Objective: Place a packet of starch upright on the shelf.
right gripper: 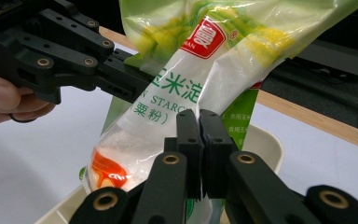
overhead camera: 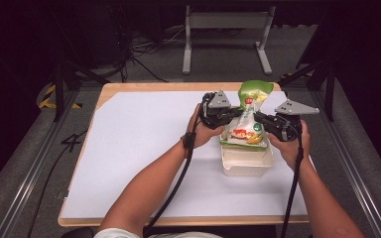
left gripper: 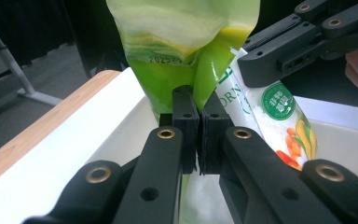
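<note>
White sheeting covers the wooden tabletop [overhead camera: 129, 144], where a person works in a dark room with a metal stand behind. Between the two tools a green-topped starch bag [overhead camera: 248, 116] stands upright, its base in a cream plastic tub [overhead camera: 246, 166] just below them. Left hand-held gripper [overhead camera: 228, 112] and right hand-held gripper [overhead camera: 260, 119] are each clamped on the bag from opposite sides.

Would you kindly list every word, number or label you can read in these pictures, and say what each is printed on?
"STARC": front of the starch bag, right gripper view.
"(粟粉)": same front, just below.
"MAN": red badge on the bag, letters cut off.
"ORN": bag's front, left gripper view.
"2025…": stamped code on the bag's back, rest blurred.
Green round seal: too blurred.
</note>
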Available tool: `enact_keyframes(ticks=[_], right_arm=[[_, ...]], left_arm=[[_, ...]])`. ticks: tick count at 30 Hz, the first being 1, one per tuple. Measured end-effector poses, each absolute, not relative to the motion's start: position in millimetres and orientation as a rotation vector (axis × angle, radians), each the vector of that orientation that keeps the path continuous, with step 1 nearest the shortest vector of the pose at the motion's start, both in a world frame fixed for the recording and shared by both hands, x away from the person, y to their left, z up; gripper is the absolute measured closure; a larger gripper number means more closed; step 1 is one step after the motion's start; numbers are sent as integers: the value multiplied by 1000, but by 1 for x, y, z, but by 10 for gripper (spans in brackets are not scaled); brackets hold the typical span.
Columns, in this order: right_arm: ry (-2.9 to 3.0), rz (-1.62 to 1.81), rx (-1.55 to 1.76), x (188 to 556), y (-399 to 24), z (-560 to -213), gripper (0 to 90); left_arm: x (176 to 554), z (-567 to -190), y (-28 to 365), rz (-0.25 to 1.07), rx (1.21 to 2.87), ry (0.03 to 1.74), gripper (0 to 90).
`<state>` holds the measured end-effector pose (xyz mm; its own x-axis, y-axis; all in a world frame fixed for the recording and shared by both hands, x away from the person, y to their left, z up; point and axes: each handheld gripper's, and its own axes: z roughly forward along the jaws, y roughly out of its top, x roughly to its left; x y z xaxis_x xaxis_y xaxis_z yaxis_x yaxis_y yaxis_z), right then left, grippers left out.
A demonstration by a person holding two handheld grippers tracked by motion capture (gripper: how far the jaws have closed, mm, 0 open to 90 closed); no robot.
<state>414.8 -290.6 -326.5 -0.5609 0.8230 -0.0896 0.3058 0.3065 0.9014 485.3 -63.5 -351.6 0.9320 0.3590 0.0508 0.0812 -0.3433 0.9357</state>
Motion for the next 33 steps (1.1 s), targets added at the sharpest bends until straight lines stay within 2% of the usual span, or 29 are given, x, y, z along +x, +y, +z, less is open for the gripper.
enact_keyframes(ticks=[15, 22, 33], right_arm=[[2059, 1201, 967, 417, -289, -341, 871], [2038, 1210, 935, 426, -286, -332, 871], [2074, 1249, 927, 423, -288, -344, 869]], left_arm=[[487, -369, -60, 258, 1865, 320, 868], [492, -361, -58, 307, 1852, 316, 868], [483, -373, -55, 302, 1833, 294, 854]])
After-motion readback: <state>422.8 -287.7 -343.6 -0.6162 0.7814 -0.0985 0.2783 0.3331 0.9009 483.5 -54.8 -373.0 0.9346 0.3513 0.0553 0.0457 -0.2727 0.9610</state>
